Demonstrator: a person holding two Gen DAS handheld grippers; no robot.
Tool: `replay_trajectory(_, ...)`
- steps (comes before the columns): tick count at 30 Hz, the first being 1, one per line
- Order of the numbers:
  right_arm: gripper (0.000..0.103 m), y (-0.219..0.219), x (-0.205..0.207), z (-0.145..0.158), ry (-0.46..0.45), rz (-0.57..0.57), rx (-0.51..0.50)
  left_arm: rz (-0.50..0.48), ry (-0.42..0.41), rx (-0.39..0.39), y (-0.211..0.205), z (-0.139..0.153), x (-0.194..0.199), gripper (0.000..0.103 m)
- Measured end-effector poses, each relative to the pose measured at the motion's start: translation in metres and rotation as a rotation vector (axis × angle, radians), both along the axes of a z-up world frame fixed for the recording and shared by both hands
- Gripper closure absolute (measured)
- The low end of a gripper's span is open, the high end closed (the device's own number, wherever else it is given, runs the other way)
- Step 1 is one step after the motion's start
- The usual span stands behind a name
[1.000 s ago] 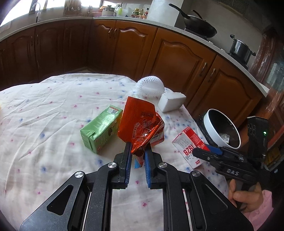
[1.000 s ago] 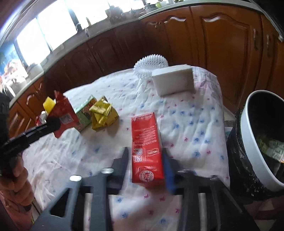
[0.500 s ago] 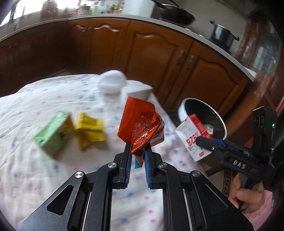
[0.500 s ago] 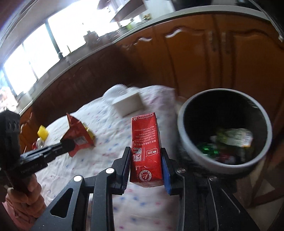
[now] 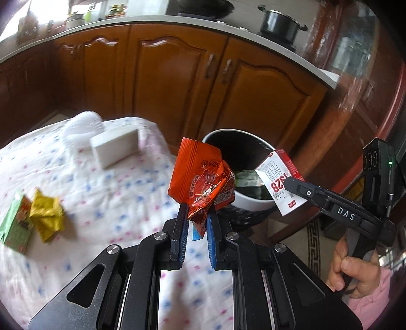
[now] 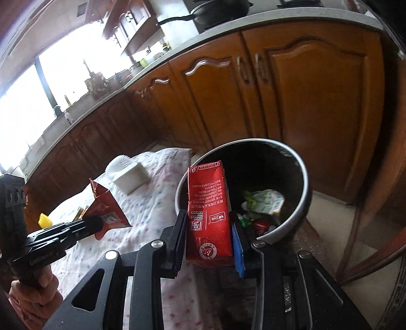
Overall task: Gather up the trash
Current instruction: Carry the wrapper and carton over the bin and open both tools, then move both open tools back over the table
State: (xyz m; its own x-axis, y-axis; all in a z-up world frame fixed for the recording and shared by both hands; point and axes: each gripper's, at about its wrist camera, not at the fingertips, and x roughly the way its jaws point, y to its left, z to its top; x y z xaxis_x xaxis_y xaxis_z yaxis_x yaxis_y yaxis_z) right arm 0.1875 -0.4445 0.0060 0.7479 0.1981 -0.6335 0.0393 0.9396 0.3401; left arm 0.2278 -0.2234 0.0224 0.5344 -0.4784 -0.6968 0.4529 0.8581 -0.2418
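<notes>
Wooden cabinets [image 5: 177,83] back a cloth-covered table [image 5: 114,182] with a bin [image 6: 302,203] beside it. At six o'clock, the left gripper [image 5: 196,215] pinches an orange wrapper [image 5: 192,175]; only this view shows the green carton [image 5: 15,228] and yellow packet [image 5: 47,215] at nine. The right view alone shows litter inside the bin, where the right gripper [image 6: 208,228] clamps a red carton [image 6: 208,213] over its rim.

Brown wooden cabinets [image 6: 299,101] under a pale countertop [image 5: 152,21], bright window [image 6: 50,83], seemingly tiled floor [image 6: 327,210].

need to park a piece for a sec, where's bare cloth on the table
Bare cloth runs between the white block and the yellow wrapper, and along the near edge under the left tongs. The far-left edge is crowded: yellow wrapper against green carton.
</notes>
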Motion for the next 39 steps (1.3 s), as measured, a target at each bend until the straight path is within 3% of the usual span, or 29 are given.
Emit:
replay_trajectory(16,0.071,-0.026,0.034,-0.001,0.025,-0.049,-0.030,-0.109,0.032,0.040,-0.077,0.002,0.040,0.091)
replay_trajectory(31,0.067,-0.047,0.062,-0.017,0.070,-0.081,-0.004,-0.140,0.108,0.080,-0.111,-0.021,0.066,0.088)
replay_trajectory(33,0.064,-0.052,0.063,-0.018,0.072,-0.090,0.021,-0.141,0.125,0.078,-0.111,-0.023,0.068,0.083)
replay_trajectory(36,0.053,-0.055,0.059,-0.017,0.058,-0.099,0.043,-0.138,0.134,0.066,-0.110,-0.023,0.067,0.066)
replay_trajectory(37,0.052,-0.054,0.057,-0.016,0.054,-0.101,0.043,-0.136,0.130,0.057,-0.108,-0.022,0.066,0.057)
replay_trajectory(39,0.051,-0.052,0.052,-0.013,0.041,-0.098,0.052,-0.128,0.121,0.046,-0.103,-0.020,0.063,0.053)
